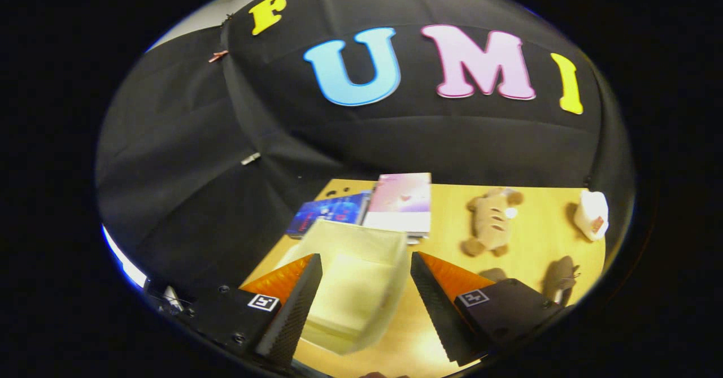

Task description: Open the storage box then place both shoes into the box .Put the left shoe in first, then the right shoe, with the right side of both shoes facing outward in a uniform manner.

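In the gripper view, the gripper (366,296) hangs above the wooden table (542,237) with its two fingers spread wide, released and gripping nothing. Between them, and reaching a little beyond their tips, sits the storage box (356,282), a pale translucent container near the table's left edge. Motion blur smears it, so I cannot tell whether its lid is on or whether the box already stands open. No shoe is clearly recognisable here.

The main risk, as I judge it, lies in the box itself. It looks light and smooth, so a finger pushing on one wall or on the lid's lip may slide the whole box toward the left edge instead of opening it. A pinch on the thin wall may also slip or tilt the box. The blur suggests quick motion, and a fast approach would make a glancing knock more likely.

Just beyond the box, touching or nearly touching its far side, lie a pink book (402,200) and a dark blue packet (327,211), close to the far edge. They leave little room for the box to shift back or for a lid to swing that way. To the right, well apart from the box, a tan plush toy (491,220) lies on the table, a white bottle (591,215) stands near the far right corner, and a small grey toy (560,279) rests just beyond the right finger, where a wide sweep could brush it.
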`<state>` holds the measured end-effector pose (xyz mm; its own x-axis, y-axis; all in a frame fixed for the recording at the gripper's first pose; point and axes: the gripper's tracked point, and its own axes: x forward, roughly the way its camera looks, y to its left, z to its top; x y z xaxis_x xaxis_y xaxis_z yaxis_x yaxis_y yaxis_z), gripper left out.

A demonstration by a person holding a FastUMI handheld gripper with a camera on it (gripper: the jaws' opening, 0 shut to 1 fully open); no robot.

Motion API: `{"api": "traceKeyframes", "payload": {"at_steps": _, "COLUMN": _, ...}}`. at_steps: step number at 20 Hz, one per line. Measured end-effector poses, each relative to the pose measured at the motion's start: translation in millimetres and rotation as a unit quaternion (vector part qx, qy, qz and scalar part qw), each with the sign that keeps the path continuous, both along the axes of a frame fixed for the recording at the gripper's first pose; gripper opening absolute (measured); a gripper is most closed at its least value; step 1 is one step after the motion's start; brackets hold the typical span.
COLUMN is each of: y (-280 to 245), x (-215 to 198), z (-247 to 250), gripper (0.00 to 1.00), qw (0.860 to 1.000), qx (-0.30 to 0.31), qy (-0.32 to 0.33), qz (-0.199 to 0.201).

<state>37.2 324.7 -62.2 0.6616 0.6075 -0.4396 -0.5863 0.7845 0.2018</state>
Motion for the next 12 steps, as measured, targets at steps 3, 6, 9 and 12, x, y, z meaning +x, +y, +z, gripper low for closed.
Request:
{"api": "traceKeyframes", "payload": {"at_steps": 3, "y": -71.7, "x": 19.2, "z": -37.1, "gripper": 0.98, "qw": 0.998, "qx": -0.029, "qy": 0.002, "qz": -0.052}}
{"api": "traceKeyframes", "payload": {"at_steps": 6, "y": -129.7, "x": 26.0, "z": -83.9, "gripper": 0.98, "qw": 0.994, "qx": -0.056, "qy": 0.023, "qz": -0.091}}
{"api": "traceKeyframes", "payload": {"at_steps": 9, "y": -165.2, "x": 27.5, "z": -124.8, "gripper": 0.98, "qw": 0.989, "qx": -0.061, "qy": 0.057, "qz": -0.118}}
{"api": "traceKeyframes", "payload": {"at_steps": 12, "y": -188.8, "x": 37.2, "z": -165.7, "gripper": 0.98, "qw": 0.986, "qx": -0.069, "qy": 0.071, "qz": -0.136}}
